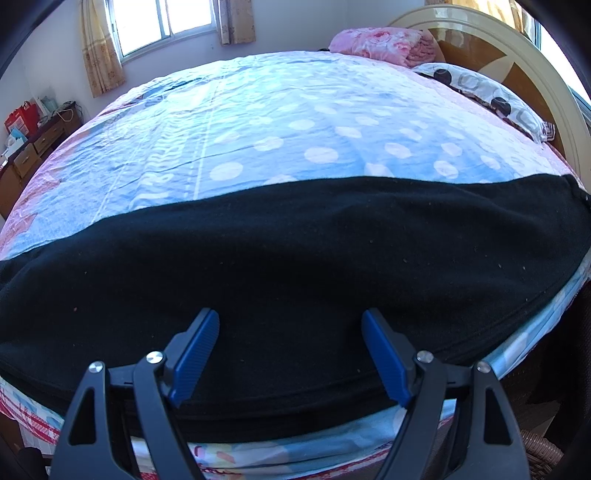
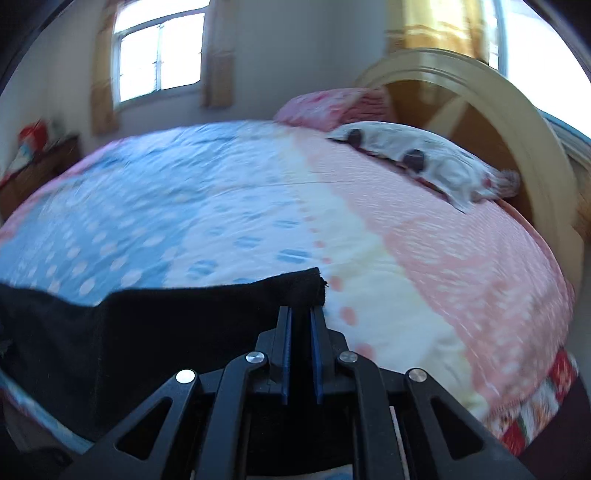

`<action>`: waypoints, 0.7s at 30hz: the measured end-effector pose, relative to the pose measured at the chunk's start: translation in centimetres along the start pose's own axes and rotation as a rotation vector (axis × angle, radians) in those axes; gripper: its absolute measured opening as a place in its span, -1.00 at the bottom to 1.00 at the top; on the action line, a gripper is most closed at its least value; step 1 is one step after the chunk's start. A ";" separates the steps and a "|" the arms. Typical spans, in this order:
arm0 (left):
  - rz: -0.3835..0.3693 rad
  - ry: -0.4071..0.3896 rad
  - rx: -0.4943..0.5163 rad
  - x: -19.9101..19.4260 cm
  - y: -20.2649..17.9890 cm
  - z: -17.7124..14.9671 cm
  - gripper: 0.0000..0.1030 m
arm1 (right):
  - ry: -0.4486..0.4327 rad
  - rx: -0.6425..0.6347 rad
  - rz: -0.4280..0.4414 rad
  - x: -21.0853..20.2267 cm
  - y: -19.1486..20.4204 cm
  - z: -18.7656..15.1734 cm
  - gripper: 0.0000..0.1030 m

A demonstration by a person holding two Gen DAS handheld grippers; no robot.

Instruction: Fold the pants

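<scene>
Black pants [image 1: 295,251] lie stretched across the near edge of the bed [image 1: 258,122], left to right. My left gripper [image 1: 290,314] hovers just over their middle, its blue pads [image 1: 195,354] wide apart and nothing pinched between them. In the right wrist view the pants [image 2: 166,332] end at a corner by the fingertips. My right gripper [image 2: 301,314] has its pads nearly together on that end of the dark cloth, and the corner stands slightly raised off the bed cover [image 2: 406,240]. This view is blurred.
A spotted pillow [image 1: 480,88] and a folded pink quilt [image 1: 376,42] lie at the far right by the curved headboard [image 1: 517,48]. A wooden dresser [image 1: 33,147] stands far left under a window [image 1: 162,22]. The bed's near edge drops away below the pants.
</scene>
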State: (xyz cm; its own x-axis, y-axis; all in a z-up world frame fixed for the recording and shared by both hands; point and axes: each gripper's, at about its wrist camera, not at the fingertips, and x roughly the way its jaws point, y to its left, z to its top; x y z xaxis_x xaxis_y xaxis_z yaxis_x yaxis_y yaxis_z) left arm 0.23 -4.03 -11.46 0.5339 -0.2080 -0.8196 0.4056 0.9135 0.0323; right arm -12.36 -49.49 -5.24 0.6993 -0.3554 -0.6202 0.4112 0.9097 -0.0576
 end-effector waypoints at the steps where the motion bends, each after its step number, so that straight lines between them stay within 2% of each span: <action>1: 0.003 0.000 0.003 0.0 0.0 0.0 0.59 | 0.009 0.026 0.009 0.2 -0.5 -0.3 -0.82; 3: 0.008 -0.002 0.007 0.0 -0.1 -0.1 0.59 | -0.012 0.017 0.012 0.4 -0.5 -0.7 -0.78; 4: 0.009 -0.002 0.007 0.0 -0.1 0.0 0.59 | -0.021 0.003 0.003 0.5 -0.2 -0.7 -0.67; 5: 0.007 -0.001 0.006 0.0 -0.1 -0.1 0.59 | -0.024 -0.008 0.003 0.7 0.0 -0.7 -0.38; 7: 0.004 -0.001 0.004 0.0 0.0 0.0 0.59 | -0.005 -0.003 -0.011 1.2 -0.3 -0.7 0.00; 8: 0.008 -0.003 0.003 -0.1 0.0 0.1 0.59 | -0.001 0.031 -0.009 1.0 -0.9 -0.5 0.10; 10: 0.022 -0.022 0.004 -0.6 0.2 0.4 0.59 | -0.040 0.194 0.001 -0.5 -3.5 -0.3 0.10; 12: 0.015 -0.054 0.010 -1.3 0.4 0.7 0.59 | -0.137 0.410 -0.085 -3.2 -6.4 -0.6 0.11; 13: 0.013 -0.059 0.014 -1.4 0.5 0.9 0.60 | -0.170 0.477 -0.126 -4.5 -7.0 -0.5 0.11; 14: 0.021 -0.066 0.021 -1.5 0.6 1.0 0.60 | -0.188 0.462 -0.110 -5.3 -6.5 -0.1 0.12; 16: 0.038 -0.076 0.025 -1.6 0.9 1.2 0.60 | -0.182 0.331 -0.008 -5.8 -2.7 1.2 0.12; 18: 0.062 -0.080 0.012 -1.5 1.9 1.3 0.60 | -0.136 0.204 0.172 -5.2 2.9 2.3 0.12; 21: 0.097 -0.039 -0.031 -0.8 4.3 1.0 0.60 | -0.055 0.086 0.387 -3.2 11.6 3.4 0.12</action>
State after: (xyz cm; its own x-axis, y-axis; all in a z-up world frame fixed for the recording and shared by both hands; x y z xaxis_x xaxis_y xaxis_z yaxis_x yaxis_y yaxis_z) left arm 2.32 -0.26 -10.11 0.5987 -0.1307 -0.7903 0.3278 0.9402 0.0928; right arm -7.86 -38.47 -1.25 0.8413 -0.0029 -0.5405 0.1571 0.9581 0.2394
